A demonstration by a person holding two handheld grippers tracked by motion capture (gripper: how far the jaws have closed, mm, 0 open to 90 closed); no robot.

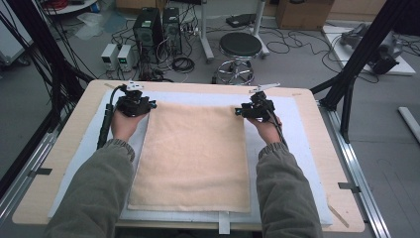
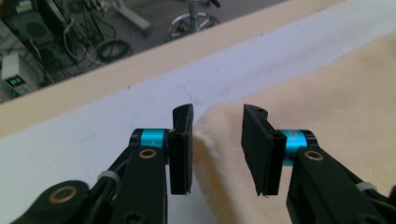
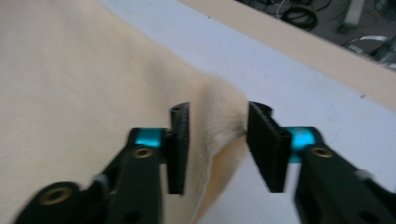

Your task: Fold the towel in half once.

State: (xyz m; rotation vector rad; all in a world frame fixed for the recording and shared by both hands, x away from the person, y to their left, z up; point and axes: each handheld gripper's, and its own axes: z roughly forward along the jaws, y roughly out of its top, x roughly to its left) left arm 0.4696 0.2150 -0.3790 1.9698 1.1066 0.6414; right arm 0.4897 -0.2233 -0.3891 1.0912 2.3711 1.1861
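A pale wooden counter [image 1: 317,148] carries a white foam mat [image 1: 297,148], and on that mat a cream-coloured fluffy towel [image 1: 193,158] lies flat, spread from near edge to far. It looks soft, light and limp, likely to sag and fold, so its corners suit gripping. The left gripper [image 2: 217,144] straddles the far left corner, jaws apart; the right gripper [image 3: 217,144] straddles the far right corner, jaws likewise apart, nothing pinched yet.
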